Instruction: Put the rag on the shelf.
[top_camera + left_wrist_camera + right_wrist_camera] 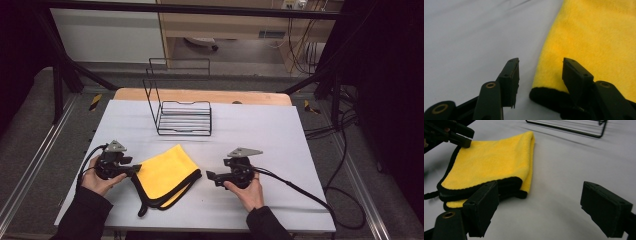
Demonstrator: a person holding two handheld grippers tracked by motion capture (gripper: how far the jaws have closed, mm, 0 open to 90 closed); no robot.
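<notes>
A folded yellow cloth with black trim (166,176) lies on the grey table cover (260,130), between both grippers. Left gripper (540,72): jaws partly open, straddling the cloth's black-edged corner, nothing gripped. Right gripper (549,205): jaws wide, empty, just beside the cloth. A black wire rack (182,117) stands beyond, well apart.
</notes>
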